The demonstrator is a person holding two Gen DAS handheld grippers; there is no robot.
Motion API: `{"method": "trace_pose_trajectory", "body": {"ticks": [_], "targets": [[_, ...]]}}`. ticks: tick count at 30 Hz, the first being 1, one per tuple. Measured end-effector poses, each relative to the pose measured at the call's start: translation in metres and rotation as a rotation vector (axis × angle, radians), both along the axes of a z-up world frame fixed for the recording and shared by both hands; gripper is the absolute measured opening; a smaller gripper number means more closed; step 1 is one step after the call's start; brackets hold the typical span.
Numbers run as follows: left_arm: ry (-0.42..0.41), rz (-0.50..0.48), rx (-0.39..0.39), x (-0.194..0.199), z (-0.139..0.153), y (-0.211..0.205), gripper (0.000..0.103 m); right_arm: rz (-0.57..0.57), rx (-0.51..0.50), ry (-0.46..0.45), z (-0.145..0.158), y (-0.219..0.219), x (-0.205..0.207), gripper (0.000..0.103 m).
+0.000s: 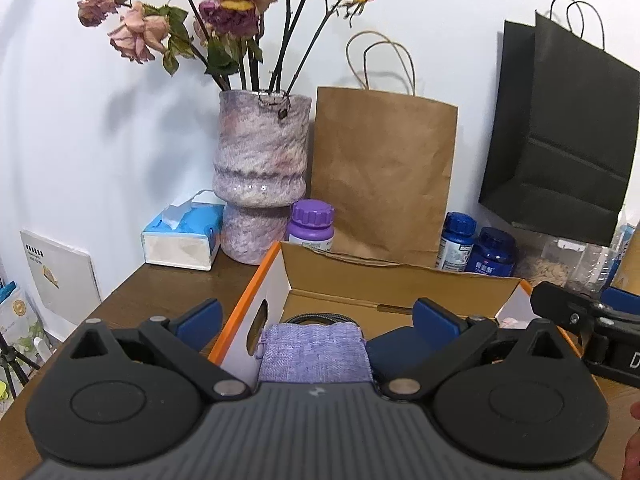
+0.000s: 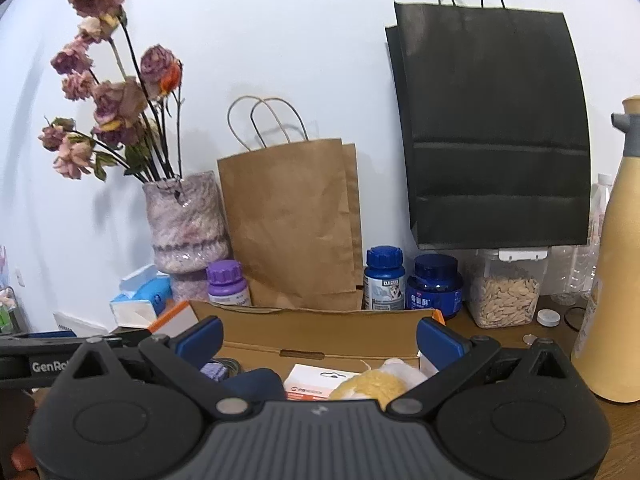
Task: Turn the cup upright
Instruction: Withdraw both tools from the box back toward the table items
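Note:
An open cardboard box [image 1: 256, 280] with orange edges sits on the wooden table, right in front of both grippers. Inside lies a dark blue rounded object [image 1: 394, 350], possibly the cup; it shows as the dark blue shape [image 2: 256, 384] in the right wrist view. It is mostly hidden behind the gripper bodies, so I cannot tell how it lies. A purple cloth pouch [image 1: 316, 356] rests beside it. My left gripper [image 1: 318, 316] hovers open over the box's left part, holding nothing. My right gripper [image 2: 320, 336] hangs open over the box's right part, above a yellow fluffy item [image 2: 372, 386].
Along the wall stand a vase of dried roses [image 1: 260, 168], a tissue box [image 1: 182, 236], a brown paper bag [image 1: 384, 176], a black bag [image 2: 492, 132], pill bottles [image 2: 384, 278] and a seed container [image 2: 506, 294]. A tall yellow jug [image 2: 612, 280] stands at the right.

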State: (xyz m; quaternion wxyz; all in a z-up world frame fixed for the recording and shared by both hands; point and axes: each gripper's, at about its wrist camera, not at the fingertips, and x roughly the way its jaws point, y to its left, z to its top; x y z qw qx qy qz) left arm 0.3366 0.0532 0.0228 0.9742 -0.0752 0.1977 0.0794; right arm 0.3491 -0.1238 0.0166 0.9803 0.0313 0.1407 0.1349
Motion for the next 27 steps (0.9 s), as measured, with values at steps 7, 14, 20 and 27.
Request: {"method": "trace_pose_trajectory", "body": {"ticks": [7,14,20,27], "targets": [[-0.007,-0.013,0.009,-0.022,0.005,-0.005,0.103,0.015,-0.007,-0.018,0.008,-0.004,-0.023,0.103],[0.000,-0.017,0.015,-0.046,0.007,-0.006,0.103,0.018,-0.018,-0.028,0.012,-0.011,-0.047,0.103],[-0.003,-0.020,0.020,-0.068,0.010,-0.008,0.103,0.019,-0.027,-0.025,0.010,-0.016,-0.065,0.103],[0.008,-0.020,0.003,-0.098,0.012,-0.007,0.103,0.022,-0.033,-0.014,0.007,-0.021,-0.090,0.103]]}}
